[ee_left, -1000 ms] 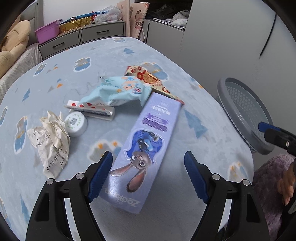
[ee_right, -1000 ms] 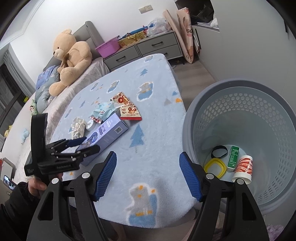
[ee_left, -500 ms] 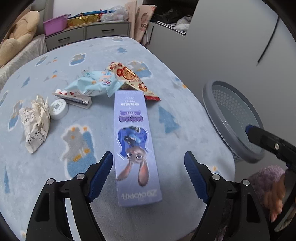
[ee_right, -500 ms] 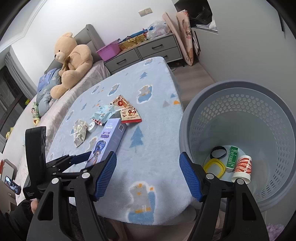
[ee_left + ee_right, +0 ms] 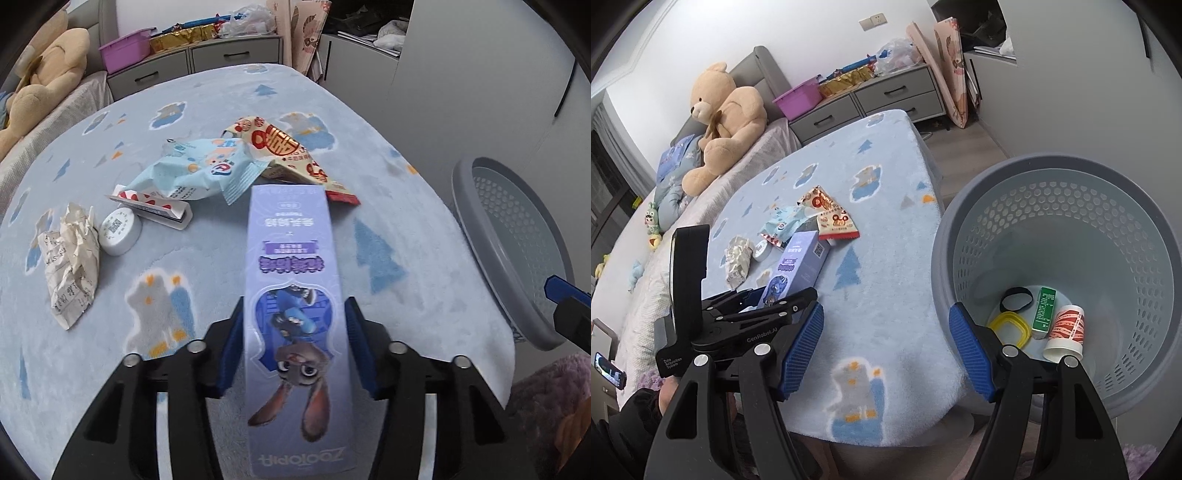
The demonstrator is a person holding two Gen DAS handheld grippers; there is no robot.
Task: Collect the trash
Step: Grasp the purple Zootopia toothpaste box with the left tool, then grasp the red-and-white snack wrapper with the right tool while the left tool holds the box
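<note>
Pose: left hand-held gripper (image 5: 293,354) angled steeply down, jaws just closed onto purple box (image 5: 291,280) | right hand-held gripper (image 5: 886,349) spread, empty.

Blanket (image 5: 886,295) between purple box (image 5: 295,295) and grey basket (image 5: 1052,177) lies bare; basket mouth unobstructed. Wrappers (image 5: 207,173), white cap (image 5: 120,230), crumpled paper (image 5: 70,258) crowd the box's far and left sides.

1. Near end of the purple box (image 5: 295,332) cut off by the left wrist view's lower edge.
2. Far half of the grey basket (image 5: 517,251) cropped at that view's right edge.
3. Print on the crumpled paper (image 5: 70,258) too small to read.
</note>
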